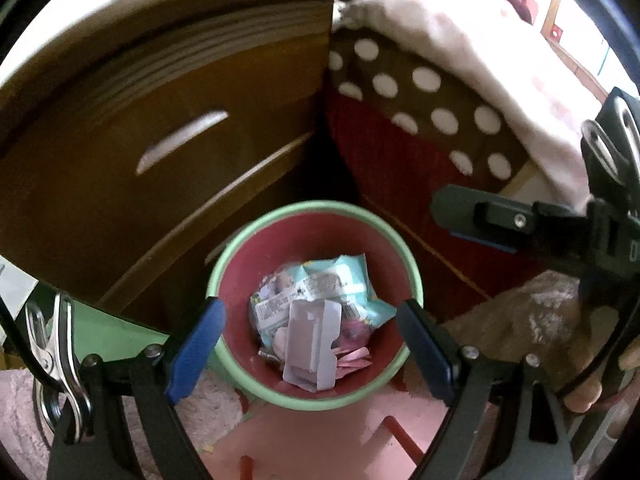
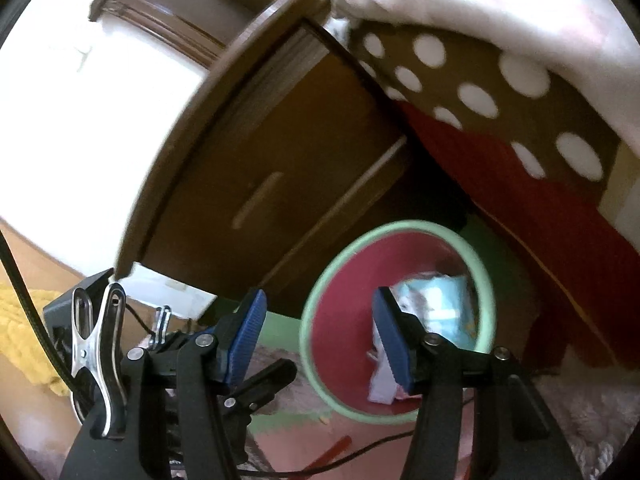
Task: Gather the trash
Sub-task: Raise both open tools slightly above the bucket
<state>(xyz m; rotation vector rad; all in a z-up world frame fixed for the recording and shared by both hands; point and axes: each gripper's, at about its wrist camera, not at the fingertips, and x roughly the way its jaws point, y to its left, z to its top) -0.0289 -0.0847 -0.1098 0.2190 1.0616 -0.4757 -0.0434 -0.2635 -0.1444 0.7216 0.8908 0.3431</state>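
Observation:
A round bin with a green rim and red inside stands on the floor. In it lie a folded white cardboard piece, a light blue wrapper and pink strips. My left gripper hangs open right above the bin's mouth, nothing between its blue pads. One of my right gripper's fingers reaches in from the right, over the bin's far right side. In the right wrist view my right gripper is open and empty over the near left of the green rim, with the wrapper inside.
A brown wooden drawer unit stands behind the bin to the left. To the right is a bed with a polka-dot sheet and a red skirt. A pink mat covers the floor. A person's hand is at lower right.

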